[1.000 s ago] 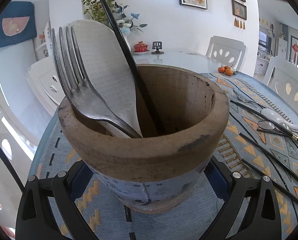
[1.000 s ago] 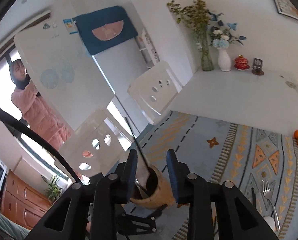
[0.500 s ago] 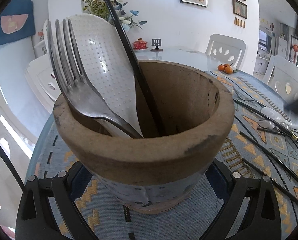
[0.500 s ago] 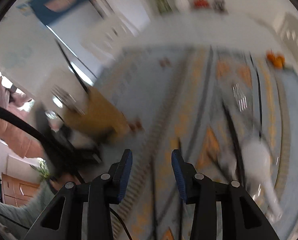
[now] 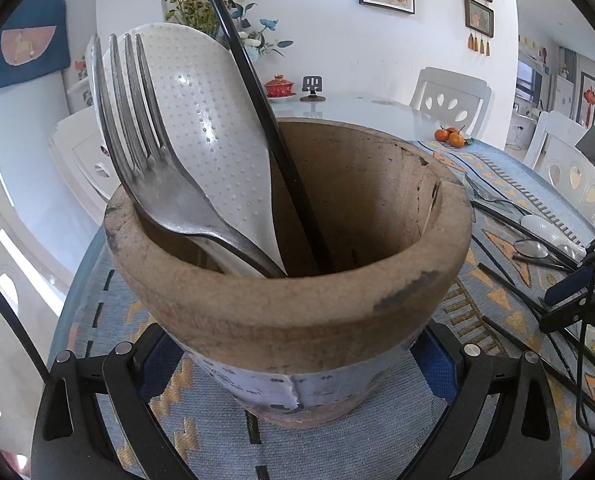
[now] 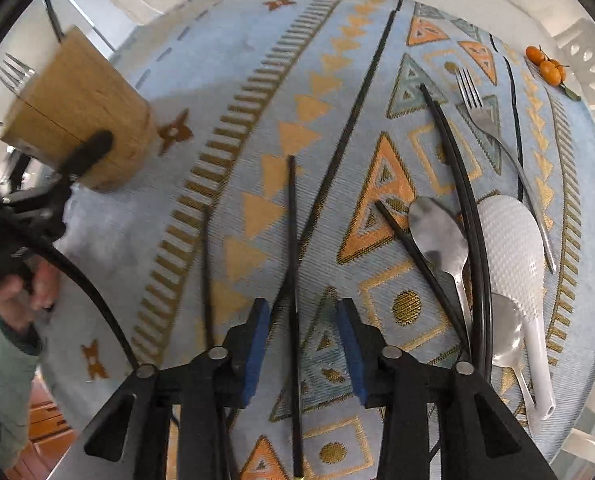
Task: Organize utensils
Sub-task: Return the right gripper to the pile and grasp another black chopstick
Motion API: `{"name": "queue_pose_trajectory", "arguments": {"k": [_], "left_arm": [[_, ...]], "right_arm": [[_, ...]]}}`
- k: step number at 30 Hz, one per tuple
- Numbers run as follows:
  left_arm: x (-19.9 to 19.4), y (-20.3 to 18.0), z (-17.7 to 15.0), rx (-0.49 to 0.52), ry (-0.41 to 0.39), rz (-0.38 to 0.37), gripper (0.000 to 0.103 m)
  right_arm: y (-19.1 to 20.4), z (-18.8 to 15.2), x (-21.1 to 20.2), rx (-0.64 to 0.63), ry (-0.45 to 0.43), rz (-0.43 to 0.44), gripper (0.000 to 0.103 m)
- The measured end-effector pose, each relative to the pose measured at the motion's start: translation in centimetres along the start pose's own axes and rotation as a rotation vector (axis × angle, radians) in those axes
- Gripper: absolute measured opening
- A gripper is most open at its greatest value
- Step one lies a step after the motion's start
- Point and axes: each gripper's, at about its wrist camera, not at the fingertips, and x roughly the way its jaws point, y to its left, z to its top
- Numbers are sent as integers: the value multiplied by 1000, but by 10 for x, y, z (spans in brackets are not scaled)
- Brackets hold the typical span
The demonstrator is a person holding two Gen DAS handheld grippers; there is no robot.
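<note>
Right gripper [image 6: 300, 344] now lowered over a black chopstick [image 6: 293, 264] on the tablecloth [image 6: 233, 92], jaws just narrowed, straddling without contact. Left gripper [image 5: 293, 364] clamped on wooden holder [image 5: 297, 280]. Pickup imminent.

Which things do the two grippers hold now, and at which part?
The left gripper clamps the wooden utensil pot around its lower body. The right gripper holds nothing; one black chopstick lies between its open jaws.

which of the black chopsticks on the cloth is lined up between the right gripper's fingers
The straight chopstick running up between the right gripper's open blue pads; the others lie off to either side.
</note>
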Motion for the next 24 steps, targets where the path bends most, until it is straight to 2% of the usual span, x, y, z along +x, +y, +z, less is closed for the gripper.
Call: {"name": "queue_pose_trajectory", "arguments": {"k": [11, 14, 16, 19, 24], "left_arm": [[-1, -3, 0, 12, -7, 17, 99], [0, -4, 0, 14, -9, 20, 99], [0, -4, 0, 13, -10, 19, 99], [0, -4, 0, 12, -10, 16, 99], [-3, -4, -2, 7, -15, 15, 99]], "right_arm": [[17, -5, 4, -13, -10, -105, 31], [24, -8, 4, -20, -20, -119, 23], [35, -12, 6, -37, -23, -125, 11], [45, -15, 9, -52, -23, -145, 5], [49, -14, 12, -35, -24, -133, 5]]}}
